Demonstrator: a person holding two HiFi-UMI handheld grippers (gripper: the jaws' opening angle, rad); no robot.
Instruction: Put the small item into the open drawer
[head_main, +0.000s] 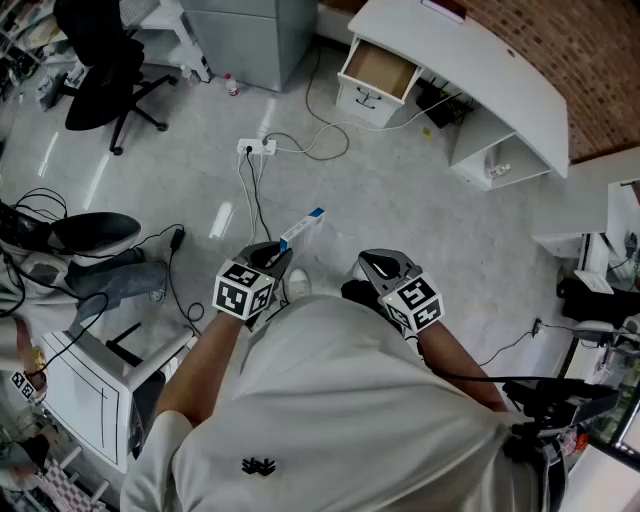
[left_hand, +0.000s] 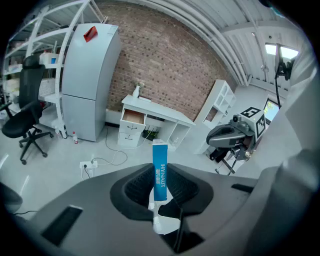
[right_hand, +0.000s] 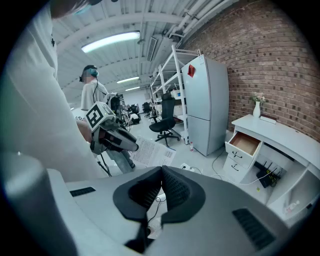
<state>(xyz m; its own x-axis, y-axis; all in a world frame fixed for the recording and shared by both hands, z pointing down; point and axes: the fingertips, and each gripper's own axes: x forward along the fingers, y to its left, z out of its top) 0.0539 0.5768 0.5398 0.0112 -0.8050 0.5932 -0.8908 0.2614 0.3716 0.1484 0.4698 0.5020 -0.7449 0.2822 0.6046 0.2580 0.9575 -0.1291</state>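
left gripper (left_hand: 160, 189) is clamped on a blue and white box (left_hand: 160, 162). the pads press both sides of its lower end, and the box stands upright out of the jaws, centre of the left gripper view. in the head view the same box pokes out toward upper right from the gripper at centre left, up in the air over the grey floor (head_main: 420, 210).

right gripper (right_hand: 161, 175) is closed with nothing in it. the jaw tips meet at centre frame in its own view. in the head view it sits right of centre, just beside the left one but not touching it. both are held in front of the person's white shirt (head_main: 330, 400).

open drawer (head_main: 378, 70) is at top centre of the head view, pulled out of the left end of the white desk (head_main: 480, 70). its brown inside shows and nothing can be seen in it. it is well apart from the box. the left gripper view has the drawer at mid left, just above the box top.

power strip (head_main: 257, 147) with cables lies on the floor between the grippers and the drawer. grey fridge (left_hand: 87, 80) stands left of the desk. black office chair (head_main: 100, 55) is upper left in the head view. a small vase (right_hand: 256, 109) stands on the desk top at right in the right gripper view.
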